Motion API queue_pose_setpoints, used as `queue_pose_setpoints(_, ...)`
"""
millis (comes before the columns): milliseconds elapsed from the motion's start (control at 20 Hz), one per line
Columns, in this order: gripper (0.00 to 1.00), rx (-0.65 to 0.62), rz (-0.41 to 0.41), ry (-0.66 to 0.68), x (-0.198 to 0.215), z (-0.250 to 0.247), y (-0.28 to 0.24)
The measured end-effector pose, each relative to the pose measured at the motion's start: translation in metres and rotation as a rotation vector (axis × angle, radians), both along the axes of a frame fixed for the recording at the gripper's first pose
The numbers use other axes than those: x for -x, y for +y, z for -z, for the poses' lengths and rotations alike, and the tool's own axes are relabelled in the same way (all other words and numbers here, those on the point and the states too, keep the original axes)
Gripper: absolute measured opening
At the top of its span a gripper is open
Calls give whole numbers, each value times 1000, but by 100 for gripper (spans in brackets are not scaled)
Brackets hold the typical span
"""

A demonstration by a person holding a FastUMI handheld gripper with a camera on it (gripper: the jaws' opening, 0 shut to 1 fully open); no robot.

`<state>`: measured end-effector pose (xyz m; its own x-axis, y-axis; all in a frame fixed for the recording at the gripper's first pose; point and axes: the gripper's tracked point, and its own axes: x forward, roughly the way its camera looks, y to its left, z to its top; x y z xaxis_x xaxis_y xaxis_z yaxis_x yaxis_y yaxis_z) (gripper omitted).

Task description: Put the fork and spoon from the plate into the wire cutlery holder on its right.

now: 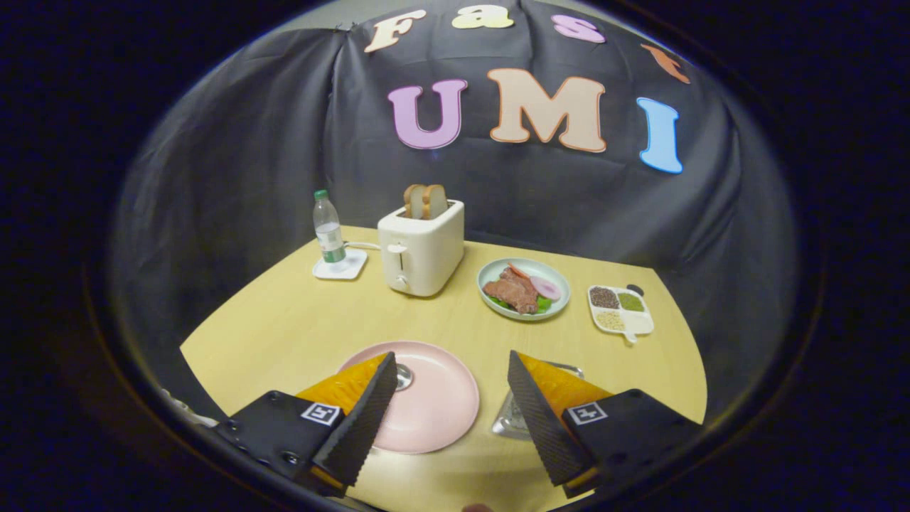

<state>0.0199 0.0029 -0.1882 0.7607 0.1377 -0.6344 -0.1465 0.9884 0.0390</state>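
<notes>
Two fingers of the gripper are standing wide apart, gripping nothing, over a pale wooden table; the pink plate is lying between them, a spoon bowl peeking out by the left finger; the wire cutlery holder is sitting mostly hidden behind the right finger; beyond, a white toaster is holding two bread slices; a green plate is carrying meat; a divided dish is holding grains.
</notes>
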Motion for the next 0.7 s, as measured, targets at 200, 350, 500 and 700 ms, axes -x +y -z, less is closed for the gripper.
queue_pose_setpoints(200,99,-13,6,-18,5,13,22)
queue_pose_setpoints(350,99,-2,-3,-17,11,28,34)
queue_pose_setpoints(500,99,3,-4,25,17,49,44)
queue_pose_setpoints(700,99,19,-20,87,27,78,56)
